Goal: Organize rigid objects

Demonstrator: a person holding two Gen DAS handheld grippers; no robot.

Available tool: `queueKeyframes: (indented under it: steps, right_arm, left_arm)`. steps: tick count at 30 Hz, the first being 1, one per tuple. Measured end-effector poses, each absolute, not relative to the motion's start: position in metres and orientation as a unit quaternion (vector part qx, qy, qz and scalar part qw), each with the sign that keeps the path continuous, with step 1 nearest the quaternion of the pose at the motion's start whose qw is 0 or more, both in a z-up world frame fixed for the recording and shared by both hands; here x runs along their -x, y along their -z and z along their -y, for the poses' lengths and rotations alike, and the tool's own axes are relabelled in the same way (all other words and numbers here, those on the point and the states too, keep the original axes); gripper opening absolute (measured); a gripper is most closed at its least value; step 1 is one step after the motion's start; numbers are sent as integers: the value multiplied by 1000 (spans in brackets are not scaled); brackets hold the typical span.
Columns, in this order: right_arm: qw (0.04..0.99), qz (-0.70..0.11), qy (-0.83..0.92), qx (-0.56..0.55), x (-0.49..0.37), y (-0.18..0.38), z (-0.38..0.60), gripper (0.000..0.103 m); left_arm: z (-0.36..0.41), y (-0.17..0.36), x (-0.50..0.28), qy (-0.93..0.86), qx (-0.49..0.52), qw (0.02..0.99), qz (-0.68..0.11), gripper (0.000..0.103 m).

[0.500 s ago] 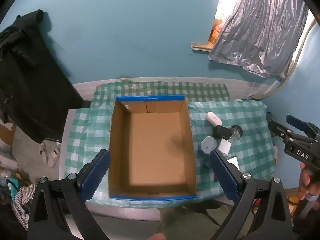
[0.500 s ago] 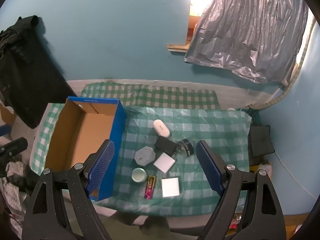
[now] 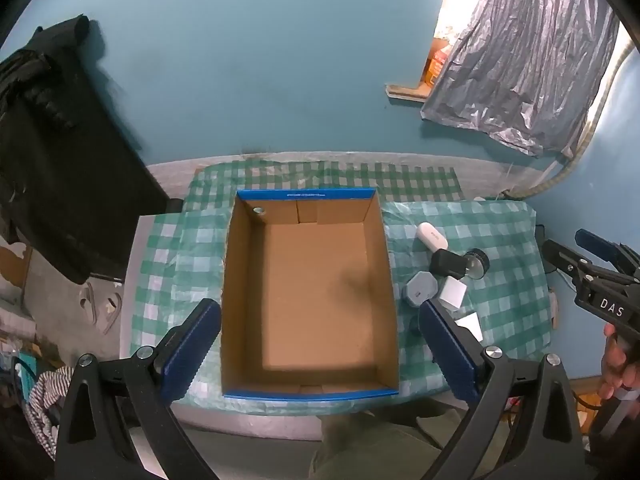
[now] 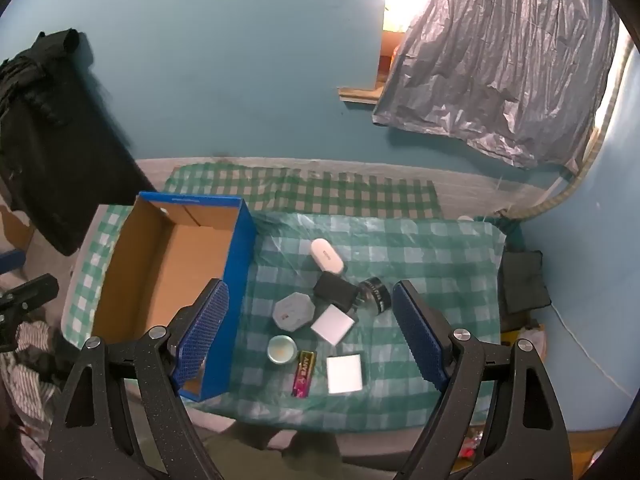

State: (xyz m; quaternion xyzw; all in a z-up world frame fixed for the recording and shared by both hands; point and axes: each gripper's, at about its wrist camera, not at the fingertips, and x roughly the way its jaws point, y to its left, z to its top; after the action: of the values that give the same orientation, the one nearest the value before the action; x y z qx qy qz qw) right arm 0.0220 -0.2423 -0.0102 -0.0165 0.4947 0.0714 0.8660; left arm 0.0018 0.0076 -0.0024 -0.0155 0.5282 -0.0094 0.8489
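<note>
An open blue cardboard box [image 3: 308,194] [image 4: 240,264] with nothing in it sits on the left of a green checked table. Right of it lie several small items: a white oval case [image 4: 327,255], a black block [image 4: 335,290], a dark lens-like cylinder [image 4: 375,293], a grey hexagonal tin [image 4: 293,312], two white squares [image 4: 333,324] [image 4: 344,373], a small teal tub [image 4: 281,349] and a pink-and-gold packet [image 4: 304,368]. My left gripper [image 3: 316,354] is open, high above the box. My right gripper [image 4: 310,334] is open, high above the items.
A teal wall stands behind the table, with a silver plastic sheet [image 4: 500,64] over a window at the right. Dark clothing [image 3: 48,152] hangs at the left. The table's front edge [image 3: 280,412] is near me. Striped cloth [image 3: 44,392] lies at lower left.
</note>
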Motion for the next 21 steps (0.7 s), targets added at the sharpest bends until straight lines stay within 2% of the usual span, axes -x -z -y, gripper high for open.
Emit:
queueKeyframes:
  steps: [21]
  right_arm:
    - [861,-502,-75,17,-27,14,244,84]
  left_arm:
    - [2,1,0,16,7,853,-522,99]
